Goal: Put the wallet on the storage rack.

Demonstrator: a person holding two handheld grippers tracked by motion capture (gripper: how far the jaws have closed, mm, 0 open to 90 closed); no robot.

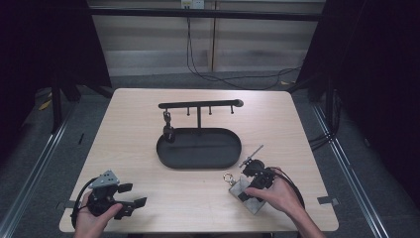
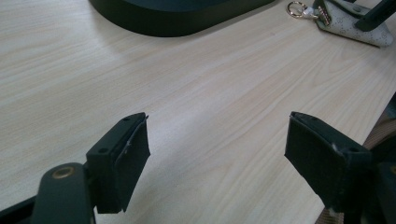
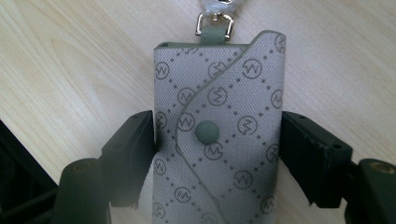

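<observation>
A grey patterned key pouch (image 3: 218,135) lies flat on the wooden table (image 3: 70,60), lengthwise between the right gripper's (image 3: 217,154) jaws. Both pads meet its long edges, closed on it. Its metal clasp ring (image 3: 214,23) points away beyond the jaw tips. The left gripper (image 2: 217,158) rests well apart, jaws spread wide with bare table between them, a black oval tray (image 2: 182,16) beyond its tips.

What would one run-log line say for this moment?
right gripper: jaws against both sides of grey patterned fabric key pouch, flat on wooden table | left gripper: open, empty | black oval tray: untouched
</observation>
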